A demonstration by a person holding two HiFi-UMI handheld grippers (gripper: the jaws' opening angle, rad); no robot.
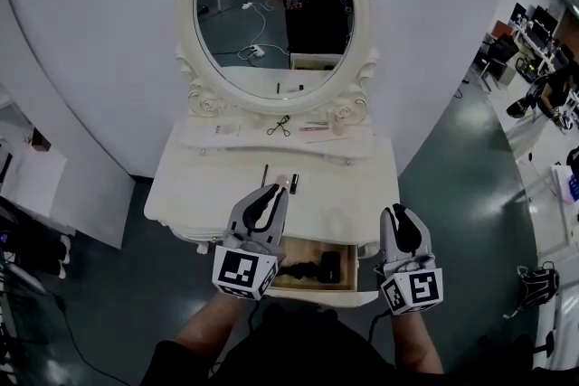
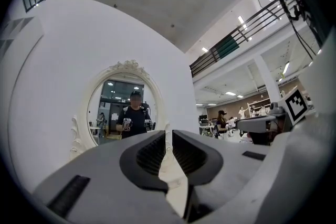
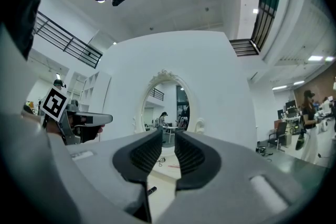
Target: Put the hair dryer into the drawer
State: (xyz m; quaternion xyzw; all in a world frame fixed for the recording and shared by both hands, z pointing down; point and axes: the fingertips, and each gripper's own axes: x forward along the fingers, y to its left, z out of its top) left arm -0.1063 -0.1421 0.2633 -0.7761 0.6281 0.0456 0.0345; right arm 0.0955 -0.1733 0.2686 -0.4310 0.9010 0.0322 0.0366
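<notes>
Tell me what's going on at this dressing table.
A person holds a gripper in each hand at a white dressing table. The black hair dryer lies in the open drawer. The left gripper is shut and empty; the right gripper is slightly open and empty. Both point toward the mirror, touching nothing.

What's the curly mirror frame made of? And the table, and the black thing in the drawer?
Mirror frame: carved wood or moulded resin, painted cream; the raised scrolls fit either. Table: probably painted wood, with an even cream colour and a smooth flat top. Hair dryer: likely black plastic, dark and matte as far as it shows.
</notes>
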